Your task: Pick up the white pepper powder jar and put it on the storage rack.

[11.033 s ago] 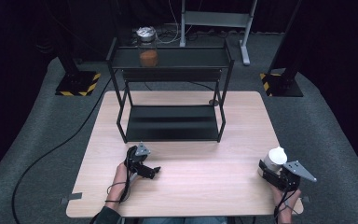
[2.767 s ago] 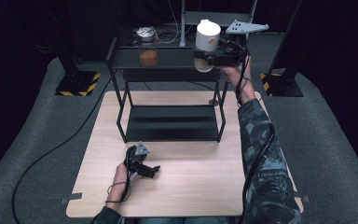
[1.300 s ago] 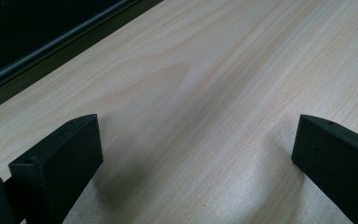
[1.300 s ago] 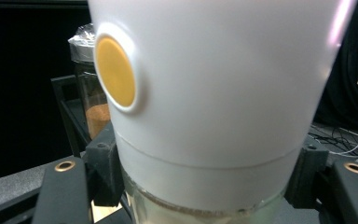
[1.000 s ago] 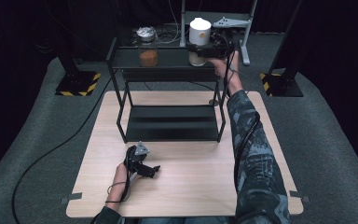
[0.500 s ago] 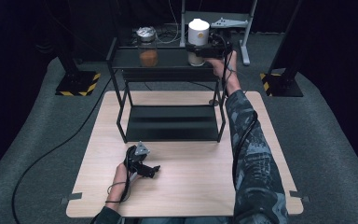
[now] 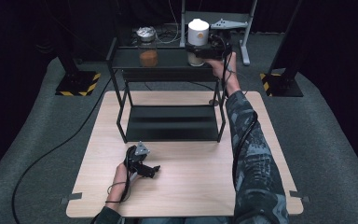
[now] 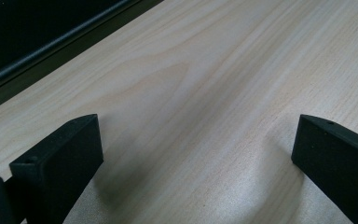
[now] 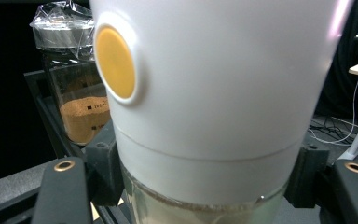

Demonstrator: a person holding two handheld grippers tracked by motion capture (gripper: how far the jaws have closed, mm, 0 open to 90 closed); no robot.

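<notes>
A white-topped jar (image 7: 197, 41) with a clear glass base stands at the right end of the black rack's top shelf (image 7: 168, 58). My right gripper (image 7: 204, 52) is shut on it, jaws on the glass just under the white top (image 9: 214, 79). The top carries a round yellow button (image 9: 115, 62). To its left on the same shelf stands a glass jar of brown powder (image 7: 148, 48), plastic wrap over its lid (image 9: 63, 25). My left gripper (image 7: 154, 171) rests open on the wooden table (image 7: 191, 186), with bare wood (image 8: 191, 121) between its jaws.
The rack's lower shelf (image 7: 170, 122) is bare. Yellow-striped stand bases (image 7: 77, 83) sit on the floor at both sides of the table. A cable (image 7: 51, 154) runs across the floor at the left. A grey table frame (image 7: 242, 23) stands behind the rack.
My right gripper has carried the white-topped jar from the table's front right up to the rack's top shelf, and over the last second lowered it slightly. The left gripper has not moved.
</notes>
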